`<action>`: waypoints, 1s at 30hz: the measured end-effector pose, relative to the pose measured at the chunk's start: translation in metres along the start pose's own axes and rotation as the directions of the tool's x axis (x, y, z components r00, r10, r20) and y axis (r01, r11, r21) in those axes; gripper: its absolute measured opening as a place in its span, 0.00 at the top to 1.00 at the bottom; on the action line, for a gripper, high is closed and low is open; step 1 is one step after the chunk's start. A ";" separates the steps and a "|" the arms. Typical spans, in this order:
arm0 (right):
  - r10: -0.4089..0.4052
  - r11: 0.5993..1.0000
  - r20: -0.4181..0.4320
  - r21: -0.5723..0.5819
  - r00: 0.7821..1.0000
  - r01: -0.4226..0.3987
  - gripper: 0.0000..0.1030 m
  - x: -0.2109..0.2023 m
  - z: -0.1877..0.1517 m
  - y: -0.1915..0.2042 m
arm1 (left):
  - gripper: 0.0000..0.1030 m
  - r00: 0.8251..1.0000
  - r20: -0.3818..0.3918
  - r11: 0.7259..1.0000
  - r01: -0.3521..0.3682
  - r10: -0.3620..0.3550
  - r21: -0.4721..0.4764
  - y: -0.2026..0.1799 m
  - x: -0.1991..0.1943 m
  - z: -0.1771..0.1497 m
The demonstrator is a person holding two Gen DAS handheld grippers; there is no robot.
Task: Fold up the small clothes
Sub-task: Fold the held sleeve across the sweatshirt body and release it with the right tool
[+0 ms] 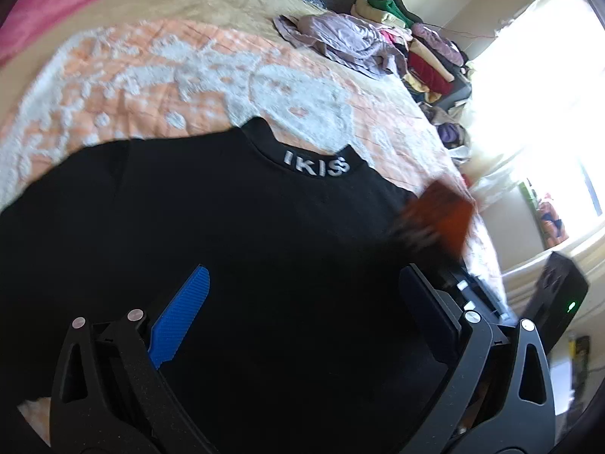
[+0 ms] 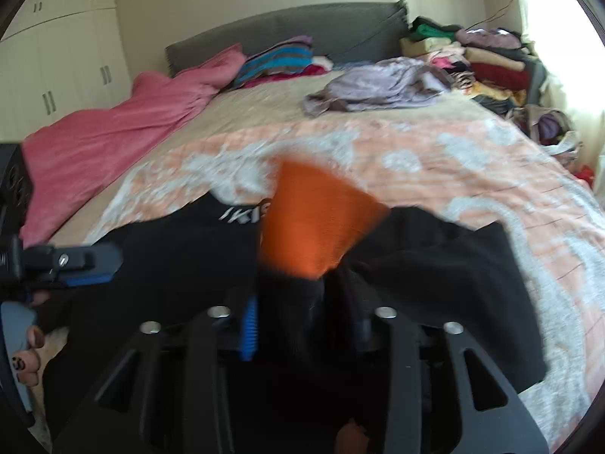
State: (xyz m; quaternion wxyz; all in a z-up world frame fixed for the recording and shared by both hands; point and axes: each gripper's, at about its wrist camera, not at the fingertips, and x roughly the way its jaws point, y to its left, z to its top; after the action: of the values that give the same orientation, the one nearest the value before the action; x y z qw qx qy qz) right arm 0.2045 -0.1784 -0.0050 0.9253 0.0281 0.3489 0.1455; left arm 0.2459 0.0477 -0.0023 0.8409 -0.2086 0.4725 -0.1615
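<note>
While bunched, black shirt [image 2: 435,265] sits between right jaws

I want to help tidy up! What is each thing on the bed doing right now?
Black shirt: spread on the bed, its right sleeve lifted.
Left hand-held gripper: open above the shirt.
Right hand-held gripper: sleeve cloth between its jaws.
Lilac garment: crumpled.
Clothes pile: stacked by the window.

A bed [image 2: 378,143] with grey headboard [image 2: 287,26] stands between white wardrobes [image 2: 56,56] and a bright window [image 1: 537,87].
</note>
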 end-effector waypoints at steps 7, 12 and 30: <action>0.155 0.985 -0.059 -0.068 0.986 -0.159 0.45 -0.012 -0.013 0.028 | 0.27 0.998 -0.043 0.999 0.042 -0.042 -0.010 0.002 0.012 -0.006; 0.188 0.981 -0.041 -0.040 0.981 -0.190 0.44 -0.037 -0.009 0.014 | 0.44 0.989 -0.101 0.994 0.104 -0.105 -0.021 -0.004 0.034 -0.013; -0.090 0.985 0.016 0.151 0.996 0.087 0.44 -0.067 0.005 -0.083 | 0.96 0.985 -0.014 0.985 0.173 -0.173 -0.014 -0.027 0.027 -0.005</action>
State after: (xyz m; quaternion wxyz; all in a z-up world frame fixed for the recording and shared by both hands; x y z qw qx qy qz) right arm 0.1802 -0.2768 0.0290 0.9301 0.0837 0.3493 0.0772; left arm 0.2530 0.0102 -0.0108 0.8189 -0.2528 0.4599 -0.2325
